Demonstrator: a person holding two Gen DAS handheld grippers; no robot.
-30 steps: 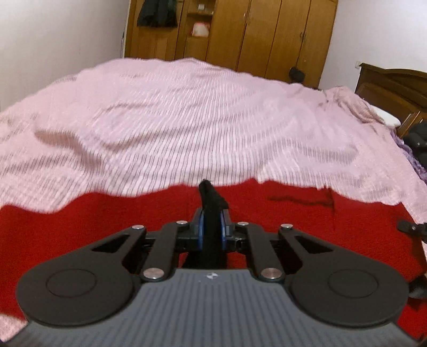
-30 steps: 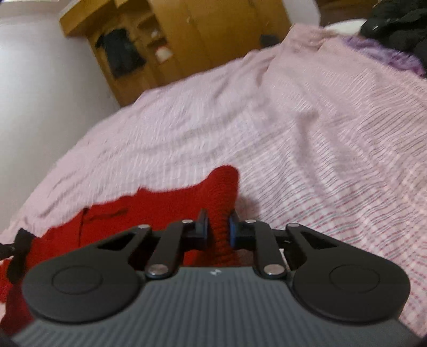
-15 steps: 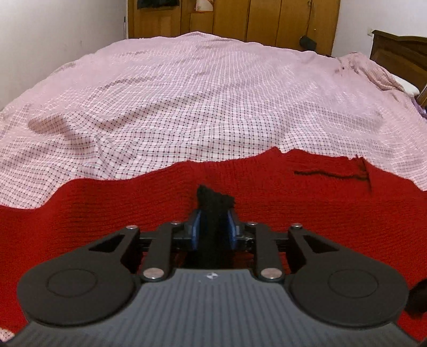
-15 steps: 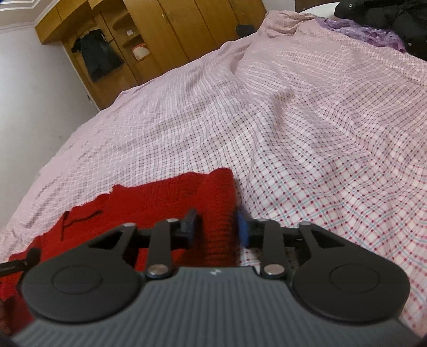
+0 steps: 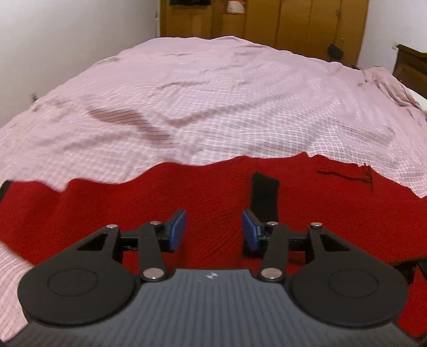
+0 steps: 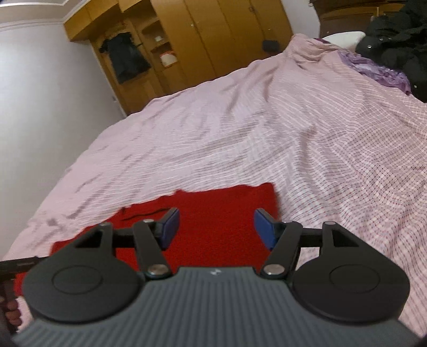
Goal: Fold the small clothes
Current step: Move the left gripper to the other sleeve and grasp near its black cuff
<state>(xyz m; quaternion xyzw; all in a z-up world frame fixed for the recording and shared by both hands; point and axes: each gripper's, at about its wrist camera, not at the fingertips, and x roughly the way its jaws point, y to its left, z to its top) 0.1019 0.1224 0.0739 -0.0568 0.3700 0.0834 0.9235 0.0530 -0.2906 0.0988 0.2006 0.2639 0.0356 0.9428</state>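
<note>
A red knitted garment [image 5: 213,192] lies flat on the pink checked bedspread [image 5: 213,101]. A black strip [image 5: 264,194] of it lies on the red knit just right of my left gripper [image 5: 214,231], which is open and empty above the garment. In the right wrist view the same red garment [image 6: 213,213] lies flat with its right corner squared off. My right gripper [image 6: 216,227] is open and empty just above it. A thin black line [image 6: 144,214] marks the red knit on the left.
A wooden wardrobe [image 5: 267,24] stands past the far end of the bed. Dark clothes [image 6: 395,45] and a purple cloth [image 6: 373,69] lie at the bed's far right. A dark wooden headboard [image 5: 411,66] is at the right.
Both grippers have opened and let go of the garment. The black strip and the red corner now lie flat on the bed. Both grippers have drawn back slightly.
</note>
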